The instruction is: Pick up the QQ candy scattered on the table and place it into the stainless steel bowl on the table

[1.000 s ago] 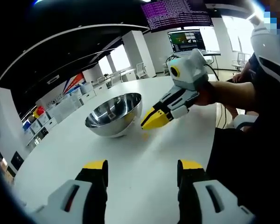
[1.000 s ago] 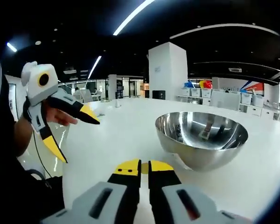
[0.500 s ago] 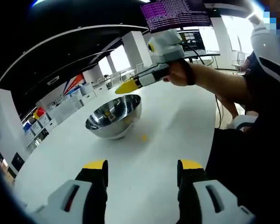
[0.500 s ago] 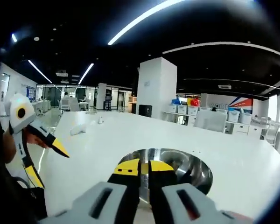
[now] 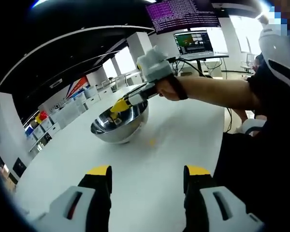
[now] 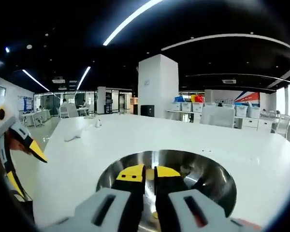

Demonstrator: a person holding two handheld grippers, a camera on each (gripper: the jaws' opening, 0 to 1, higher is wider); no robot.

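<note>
1. While the left gripper (image 5: pixel 146 173) is hanging low over the bare white table (image 5: pixel 150 193) with its jaws spread wide and nothing between them, it is sitting well back from the bowl (image 5: pixel 118 126). The risk on this side is small: a careless swing forward could be nudging the bowl, which has a round bottom and looks likely to rock or slide.

2. Further right, one yellow candy (image 5: pixel 151 142) is lying on the table just beside the bowl, on the person's side. It is small and close to the bowl's curved wall, so a grab at it could be pushing it under the bulge or knocking the bowl.

3. Above the bowl, the right gripper (image 5: pixel 118 106) is reaching in from the right, tips pointing down over the rim. In the right gripper view its jaws (image 6: pixel 146 174) are pressed close together over the bowl's inside; a sliver of yellow is showing between the tips, but I cannot tell whether that is a candy or the jaw pads themselves.

4. If a candy is held there, letting go from this height could be bouncing it off the hard steel and back out onto the table. Sticky candy could also be clinging to a pad instead of dropping.
</note>
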